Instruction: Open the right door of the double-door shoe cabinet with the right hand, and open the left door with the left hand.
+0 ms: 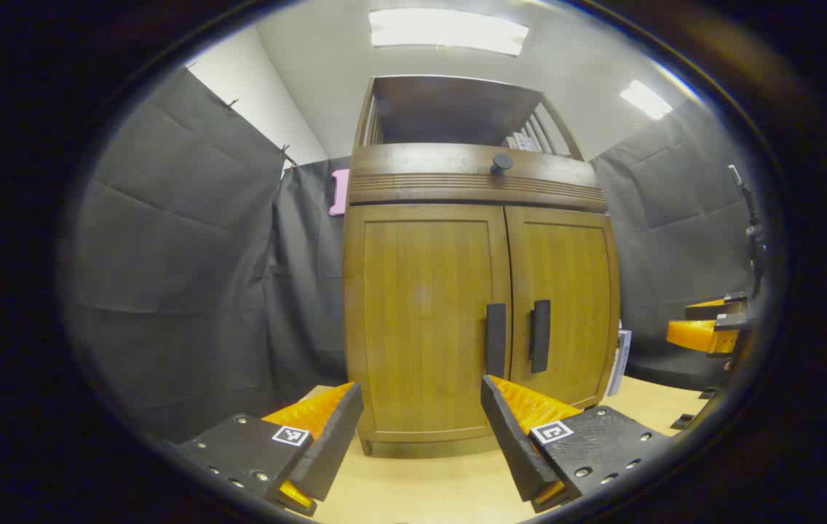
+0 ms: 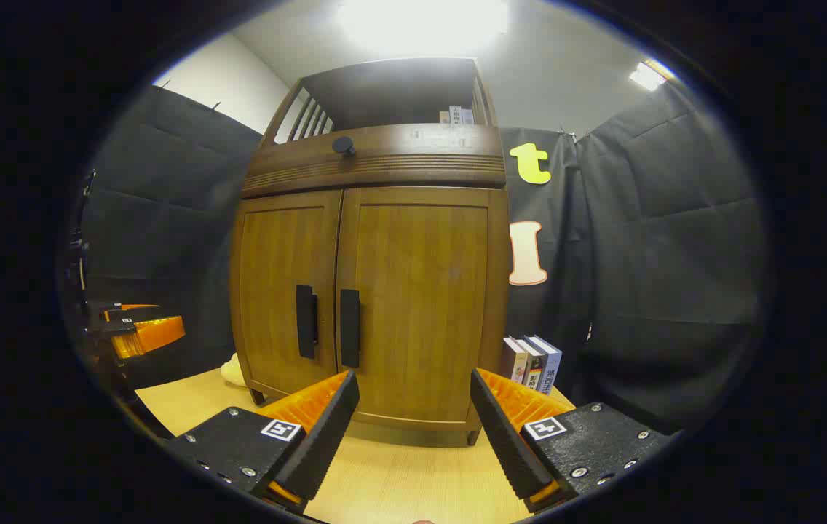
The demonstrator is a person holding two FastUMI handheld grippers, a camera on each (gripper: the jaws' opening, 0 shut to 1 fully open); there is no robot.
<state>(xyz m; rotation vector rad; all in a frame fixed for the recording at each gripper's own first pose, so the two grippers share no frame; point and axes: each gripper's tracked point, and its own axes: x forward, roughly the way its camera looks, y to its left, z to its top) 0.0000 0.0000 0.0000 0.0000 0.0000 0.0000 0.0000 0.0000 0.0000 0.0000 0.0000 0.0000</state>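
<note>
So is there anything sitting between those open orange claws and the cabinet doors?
No. In both gripper views, bare wooden tabletop runs from the right gripper and left gripper to the shut cabinet.

L gripper (image 1: pixel 421 429): fingers spread wide, nothing between, pads (image 1: pixel 330 440) angled outward at 5 and 7 o'clock of left gripper view. R gripper (image 2: pixel 413 426): same, wide apart, holding nothing. R gripper also visible at 3 o'clock in left gripper view, L at 9 o'clock in right gripper view.
</note>
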